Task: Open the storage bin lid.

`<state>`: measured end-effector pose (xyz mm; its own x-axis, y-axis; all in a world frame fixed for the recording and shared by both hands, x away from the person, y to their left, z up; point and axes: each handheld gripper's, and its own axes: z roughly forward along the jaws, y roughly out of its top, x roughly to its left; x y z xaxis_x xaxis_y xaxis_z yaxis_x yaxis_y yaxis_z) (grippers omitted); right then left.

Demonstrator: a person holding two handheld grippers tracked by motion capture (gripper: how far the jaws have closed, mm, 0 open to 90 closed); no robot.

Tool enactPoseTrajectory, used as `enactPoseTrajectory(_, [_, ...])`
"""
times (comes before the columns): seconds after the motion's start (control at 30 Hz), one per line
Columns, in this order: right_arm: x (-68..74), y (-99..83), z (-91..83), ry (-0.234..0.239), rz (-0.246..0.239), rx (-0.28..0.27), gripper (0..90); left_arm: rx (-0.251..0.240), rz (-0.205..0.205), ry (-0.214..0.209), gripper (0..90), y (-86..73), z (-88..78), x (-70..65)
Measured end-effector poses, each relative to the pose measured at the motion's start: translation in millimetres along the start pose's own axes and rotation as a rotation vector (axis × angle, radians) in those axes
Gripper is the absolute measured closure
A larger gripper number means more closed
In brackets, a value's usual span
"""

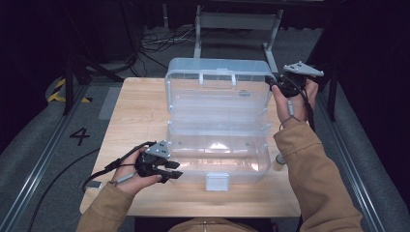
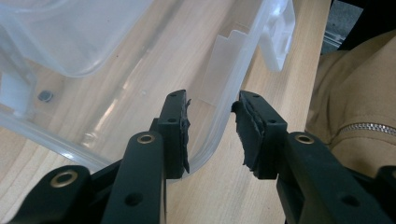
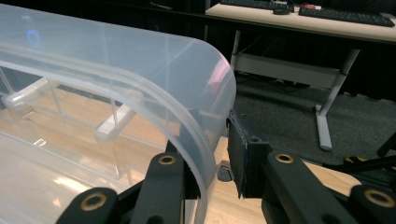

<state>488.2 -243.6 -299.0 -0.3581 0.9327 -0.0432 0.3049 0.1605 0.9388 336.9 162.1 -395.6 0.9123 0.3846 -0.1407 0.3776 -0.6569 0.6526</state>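
A clear plastic box stands open on the wooden table (image 1: 140,111), its base (image 1: 217,154) toward me and its lid (image 1: 217,92) upright behind it. A white latch (image 1: 216,181) hangs at the base's front. My left gripper (image 1: 176,171) sits at the base's front left corner. In the left gripper view (image 2: 212,126) its jaws straddle the curved wall (image 2: 233,74), with a gap at the right pad. My right gripper (image 1: 273,84) is at the lid's right end. In the right gripper view (image 3: 210,158) the lid's rim (image 3: 140,79) runs between the jaws, with table showing beside the outer pad.
A small pale object (image 1: 279,158) lies on the table just right of the base. A small dark round piece (image 2: 44,95) shows through the box floor. Behind the table stand a desk frame (image 1: 237,21) and floor cables (image 1: 159,41). A keyboard (image 3: 345,16) lies on that desk.
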Motion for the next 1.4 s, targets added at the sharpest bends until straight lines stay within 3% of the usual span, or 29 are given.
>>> enactPoseTrajectory(0.5, [-11.9,3.9,23.8,0.027,0.042,0.025,77.1,-0.016,-0.011,-0.003,65.4,-1.6,-0.5,0.8])
enactPoseTrajectory(1.17, [-16.8,1.4,46.9,-0.002,0.073,0.037,79.4,-0.020,-0.017,-0.026,64.4,-1.6,2.8,2.9])
enactPoseTrajectory(1.4, [-20.9,-1.6,54.3,0.013,0.096,0.036,79.3,-0.013,-0.015,-0.023,63.3,-1.4,5.5,2.6])
